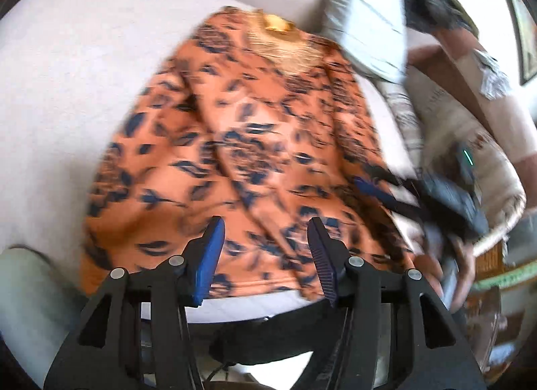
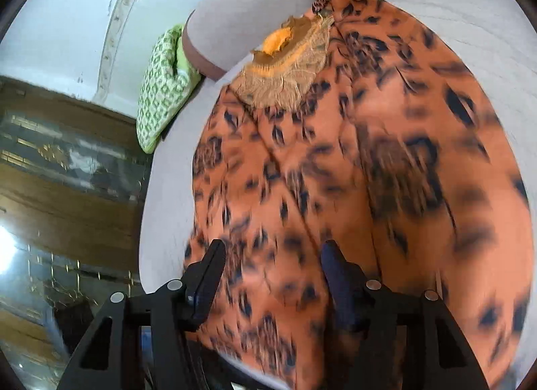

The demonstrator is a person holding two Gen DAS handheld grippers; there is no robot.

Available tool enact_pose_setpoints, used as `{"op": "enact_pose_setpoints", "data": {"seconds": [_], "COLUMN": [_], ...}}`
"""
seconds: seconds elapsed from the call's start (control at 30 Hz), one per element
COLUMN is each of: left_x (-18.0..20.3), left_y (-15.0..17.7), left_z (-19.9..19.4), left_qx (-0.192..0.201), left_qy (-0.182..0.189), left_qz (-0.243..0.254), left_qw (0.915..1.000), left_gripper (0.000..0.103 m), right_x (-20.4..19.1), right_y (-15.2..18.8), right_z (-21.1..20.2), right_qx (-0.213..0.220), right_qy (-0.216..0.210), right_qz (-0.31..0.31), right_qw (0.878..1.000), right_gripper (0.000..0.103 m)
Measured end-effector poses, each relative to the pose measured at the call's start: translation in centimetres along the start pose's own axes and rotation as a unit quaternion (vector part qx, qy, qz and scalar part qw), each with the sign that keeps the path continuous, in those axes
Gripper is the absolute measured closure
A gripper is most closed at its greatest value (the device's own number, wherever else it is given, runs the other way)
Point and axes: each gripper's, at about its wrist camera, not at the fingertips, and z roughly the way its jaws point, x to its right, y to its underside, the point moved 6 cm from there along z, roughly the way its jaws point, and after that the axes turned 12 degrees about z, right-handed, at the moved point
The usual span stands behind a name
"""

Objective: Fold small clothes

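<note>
One garment, two grippers, one green-patterned cushion. The orange top (image 1: 241, 141) lies spread flat on the pale bed surface (image 1: 74, 81), neckline at the far end and hem nearest the cameras. Its cloth is thin and softly creased, orange with dark navy leaf-like blotches all over; around the neck sits a rounded tan yoke (image 2: 288, 67) of stringy, embroidered-looking threads with a brighter orange opening inside it.

The left gripper (image 1: 265, 255) hovers over the hem of the top, its two blue ribbed fingers (image 1: 209, 262) standing apart with nothing pinched between them; only printed cloth shows through the gap. The right gripper (image 2: 272, 276) is over the top as well, near its hem corner, jaws spread wide and holding nothing, though cloth lies under and around its dark pads. From the left wrist view the right gripper shows as a blurred black shape at the top's right edge.

Beside the top's neck end, off the bed's edge, a quilted cushion (image 2: 161, 88) with a green-and-white lattice print leans against a plain beige bolster (image 2: 241, 10)
</note>
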Motion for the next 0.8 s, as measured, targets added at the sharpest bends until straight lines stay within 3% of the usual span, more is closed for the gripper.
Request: {"op": "enact_pose_setpoints", "data": {"seconds": [0.13, 0.23, 0.27, 0.3, 0.37, 0.43, 0.53, 0.6, 0.67, 0.77, 0.8], "left_x": [-1.5, -1.4, -1.5, -1.4, -1.7, -2.3, -3.7, -4.8, -5.5, -6.8, -7.2], "left_y": [0.5, 0.3, 0.3, 0.4, 0.3, 0.1, -0.2, -0.4, -0.9, -2.1, -2.8], "left_z": [-0.3, 0.2, 0.2, -0.1, -0.8, -1.4, -1.1, -0.9, -1.2, -0.9, -0.5], "left_qx": [0.008, 0.012, 0.013, 0.014, 0.024, 0.033, 0.029, 0.026, 0.034, 0.038, 0.037], "left_qy": [-0.013, -0.013, -0.014, -0.015, -0.014, -0.021, -0.023, -0.017, -0.009, 0.002, 0.011], "left_qz": [-0.027, -0.038, -0.04, -0.042, -0.044, -0.046, -0.06, -0.079, -0.088, -0.104, -0.113], "left_qw": [0.9995, 0.9991, 0.999, 0.9989, 0.9986, 0.9982, 0.9975, 0.9964, 0.9955, 0.9938, 0.9929], "left_gripper": [0.053, 0.053, 0.053, 0.053, 0.053, 0.053, 0.053, 0.053, 0.053, 0.053, 0.053], "right_x": [2.5, 3.6, 3.8, 4.1, 4.2, 3.0, 3.9, 5.9, 6.2, 2.9, 1.1], "right_y": [4.9, 7.8, 8.5, 9.0, 9.4, 9.3, 8.1, 7.8, 7.8, 7.7, 7.6], "right_z": [-1.3, -1.2, -0.8, -0.6, -1.5, -3.9, -4.8, -2.9, -3.6, -6.4, -7.4], "right_qx": [-0.007, -0.022, -0.03, -0.033, -0.032, 0.002, 0.032, -0.007, -0.002, 0.053, 0.078], "right_qy": [0.045, 0.077, 0.097, 0.117, 0.121, 0.111, 0.141, 0.165, 0.13, 0.098, 0.084], "right_qz": [0.014, 0.009, -0.005, -0.009, 0.001, -0.012, -0.009, 0.009, 0.031, -0.014, -0.038], "right_qw": [0.999, 0.997, 0.995, 0.992, 0.992, 0.994, 0.989, 0.986, 0.991, 0.994, 0.993], "right_gripper": [0.046, 0.053, 0.07, 0.096, 0.097, 0.097, 0.096, 0.095, 0.095, 0.092, 0.086]}}
